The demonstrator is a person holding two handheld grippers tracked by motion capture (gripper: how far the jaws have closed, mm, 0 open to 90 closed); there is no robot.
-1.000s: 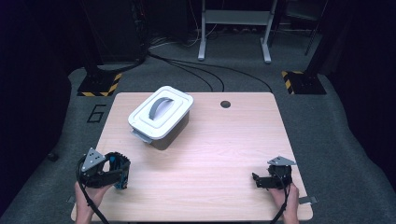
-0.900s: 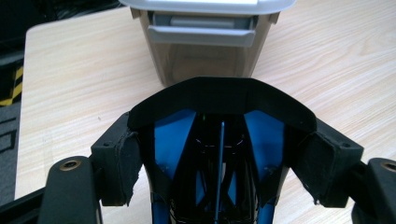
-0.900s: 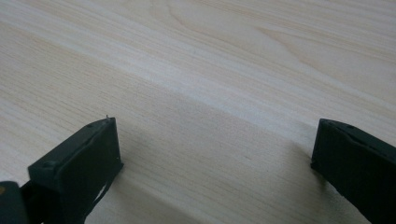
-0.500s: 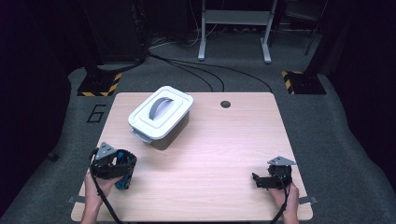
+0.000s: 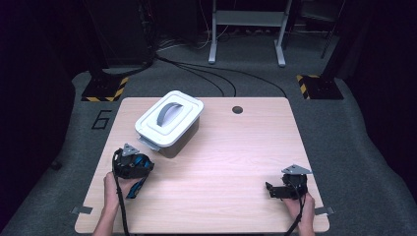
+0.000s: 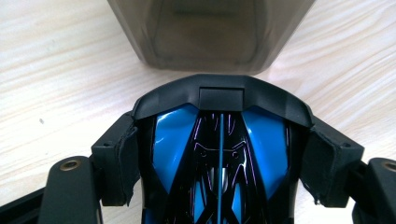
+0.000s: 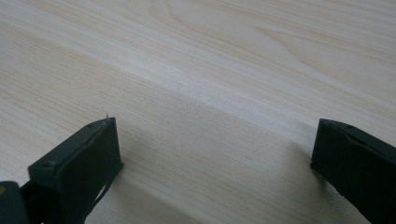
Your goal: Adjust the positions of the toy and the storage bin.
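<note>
Blue and black plastic toy sits between the pads of the left gripper, which press on both its sides. Just past the fingertips stands the grey box with a white lid. Well apart, the right gripper rests with its jaws wide over the wooden table.

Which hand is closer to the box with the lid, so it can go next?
Left, most likely. The left gripper holds a blue-and-black object and sits right beside the grey lidded container. The right gripper rests open and empty, far off at the table's other corner.
</note>
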